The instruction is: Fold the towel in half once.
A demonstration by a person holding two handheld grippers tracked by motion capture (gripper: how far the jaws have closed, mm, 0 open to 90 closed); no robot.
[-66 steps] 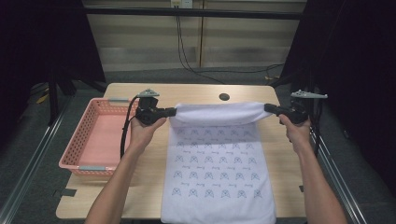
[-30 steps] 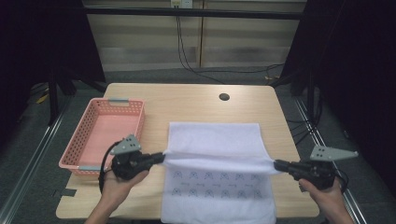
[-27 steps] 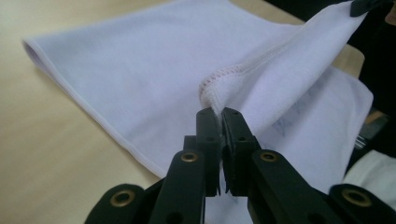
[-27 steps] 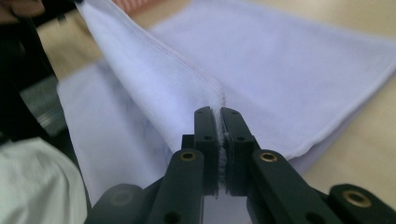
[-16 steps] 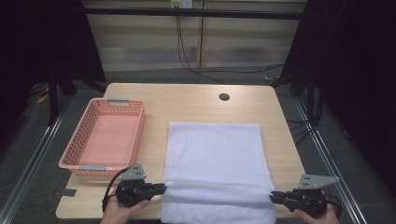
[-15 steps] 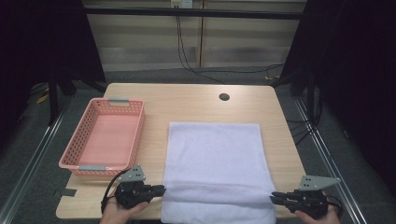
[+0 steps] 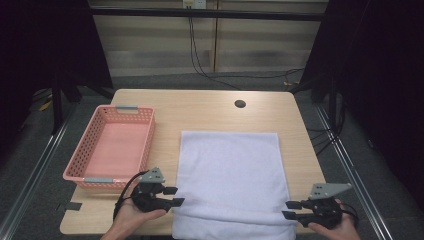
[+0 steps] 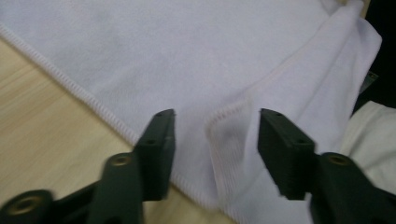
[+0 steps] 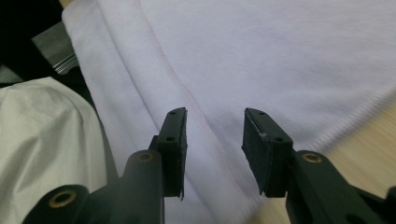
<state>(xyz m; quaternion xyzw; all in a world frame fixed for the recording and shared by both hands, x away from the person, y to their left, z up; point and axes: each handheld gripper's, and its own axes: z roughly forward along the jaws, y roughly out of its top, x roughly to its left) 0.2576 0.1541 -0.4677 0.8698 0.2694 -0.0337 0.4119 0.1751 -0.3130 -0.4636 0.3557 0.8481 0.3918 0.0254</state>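
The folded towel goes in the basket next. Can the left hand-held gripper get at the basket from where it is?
Probably yes: the left hand-held gripper sits open just beside the empty pink basket, nothing between them.

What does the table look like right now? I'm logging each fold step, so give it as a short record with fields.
towel: white, folded over, flat on the table, near edge doubled into a roll
left tongs: open, just been opening, at towel's near left corner, cloth between jaws but not pinched
right tongs: open, just been opening, at near right corner, cloth released
basket: pink, left of towel, nothing in it
fold step: done, towel let go
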